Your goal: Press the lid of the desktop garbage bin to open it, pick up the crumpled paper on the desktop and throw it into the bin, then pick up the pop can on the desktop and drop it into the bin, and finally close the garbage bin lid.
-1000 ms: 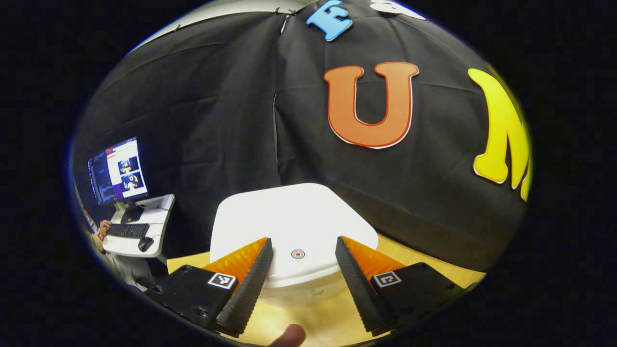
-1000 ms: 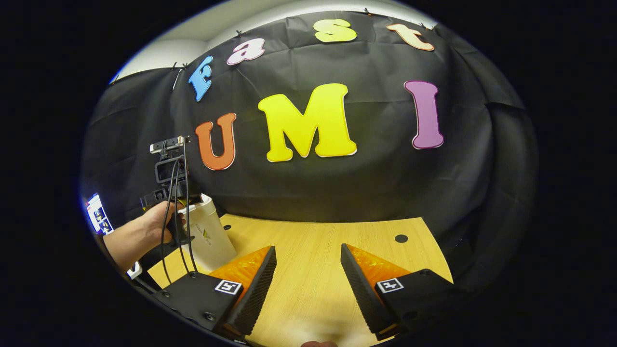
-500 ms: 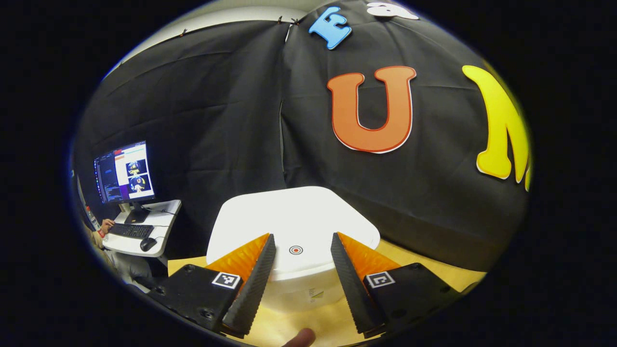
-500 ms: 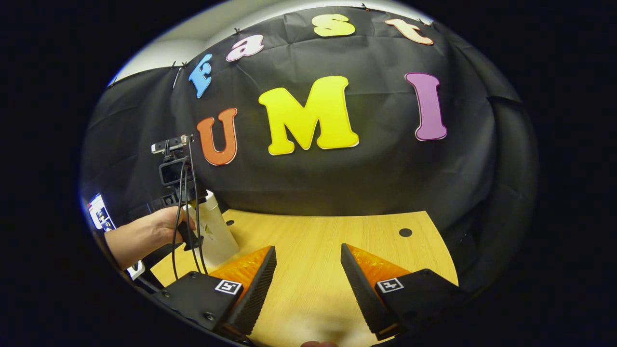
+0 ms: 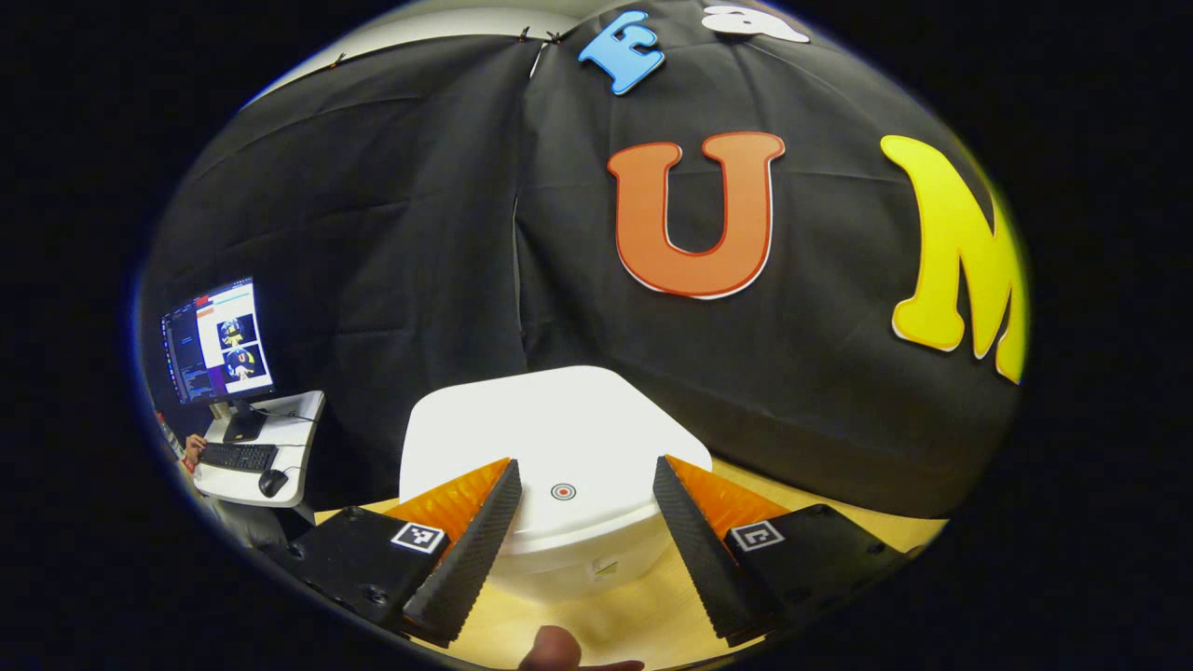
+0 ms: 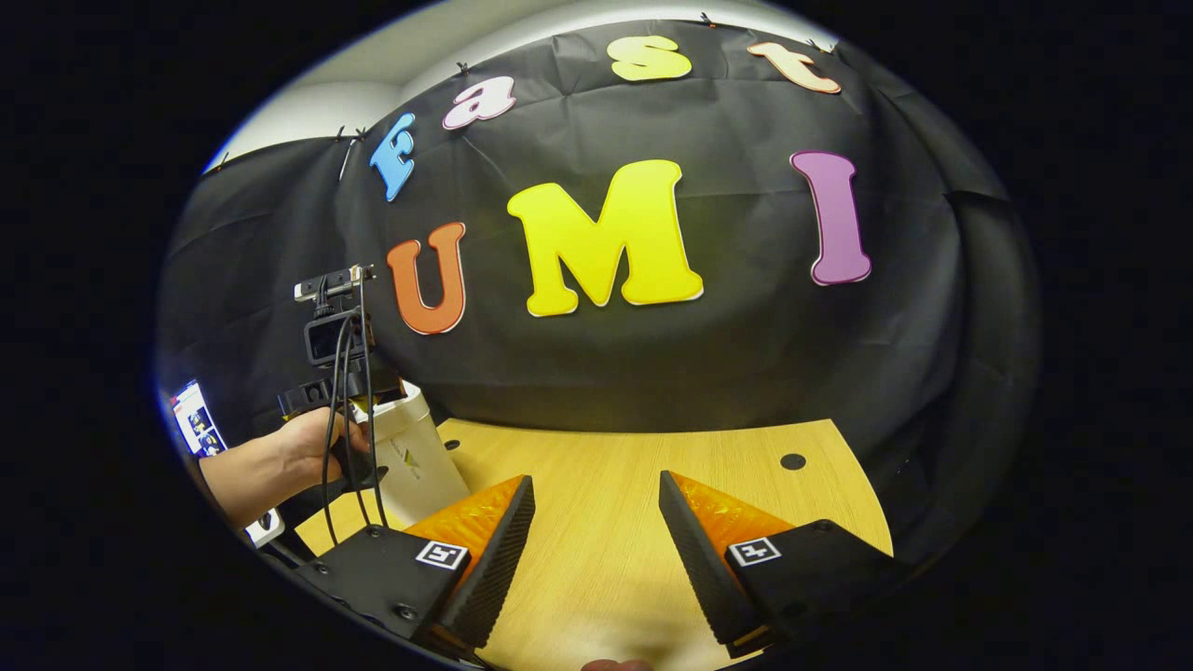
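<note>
The garbage bin [image 5: 559, 550] at lower centre of the left gripper view looks like smooth, slightly glossy white plastic, as does its lid [image 5: 550, 438]. The desktop [image 6: 652, 494] across the lower right gripper view is pale wood-grain with a matt finish. The booth wall [image 6: 746, 354] behind is matt, creased black cloth.

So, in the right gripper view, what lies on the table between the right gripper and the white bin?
Nothing: in the right gripper view, bare wooden table separates the right gripper from the bin.
</note>
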Action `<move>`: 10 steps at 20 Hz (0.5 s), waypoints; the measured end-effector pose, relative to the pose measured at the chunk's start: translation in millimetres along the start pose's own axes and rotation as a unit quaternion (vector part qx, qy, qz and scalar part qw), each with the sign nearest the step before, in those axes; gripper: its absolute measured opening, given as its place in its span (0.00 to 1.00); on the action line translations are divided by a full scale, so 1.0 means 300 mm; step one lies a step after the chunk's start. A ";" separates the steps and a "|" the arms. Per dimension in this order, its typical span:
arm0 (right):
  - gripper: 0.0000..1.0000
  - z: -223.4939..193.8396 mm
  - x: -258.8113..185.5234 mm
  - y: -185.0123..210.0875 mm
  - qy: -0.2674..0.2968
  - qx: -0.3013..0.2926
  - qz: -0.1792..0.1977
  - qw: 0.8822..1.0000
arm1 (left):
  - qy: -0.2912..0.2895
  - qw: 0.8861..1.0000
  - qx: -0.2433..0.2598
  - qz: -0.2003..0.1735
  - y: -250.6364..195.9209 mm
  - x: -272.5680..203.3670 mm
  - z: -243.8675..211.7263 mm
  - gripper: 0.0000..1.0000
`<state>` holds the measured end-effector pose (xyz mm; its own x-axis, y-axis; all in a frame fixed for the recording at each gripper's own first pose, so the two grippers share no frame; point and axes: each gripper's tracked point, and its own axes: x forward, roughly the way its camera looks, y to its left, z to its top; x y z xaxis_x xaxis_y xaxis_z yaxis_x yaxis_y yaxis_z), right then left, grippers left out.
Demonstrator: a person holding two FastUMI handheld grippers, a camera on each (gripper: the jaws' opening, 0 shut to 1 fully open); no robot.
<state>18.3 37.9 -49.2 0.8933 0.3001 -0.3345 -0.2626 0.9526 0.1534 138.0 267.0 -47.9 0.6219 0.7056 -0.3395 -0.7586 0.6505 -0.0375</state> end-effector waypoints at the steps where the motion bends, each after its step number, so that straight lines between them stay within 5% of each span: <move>1: 0.84 0.016 0.006 0.001 -0.009 -0.007 -0.004 1.000 | -0.016 1.000 0.000 -0.018 -0.016 -0.014 0.039 0.95; 10: 0.86 0.198 -0.036 0.016 -0.103 -0.023 -0.059 0.993 | -0.088 0.968 0.022 -0.235 -0.199 -0.256 0.234 0.96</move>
<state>29.0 36.4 10.3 0.9731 0.1747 -0.1503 -0.1641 0.9832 0.0800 149.0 193.7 46.4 0.9226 0.3634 -0.1294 -0.3775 0.9196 -0.1086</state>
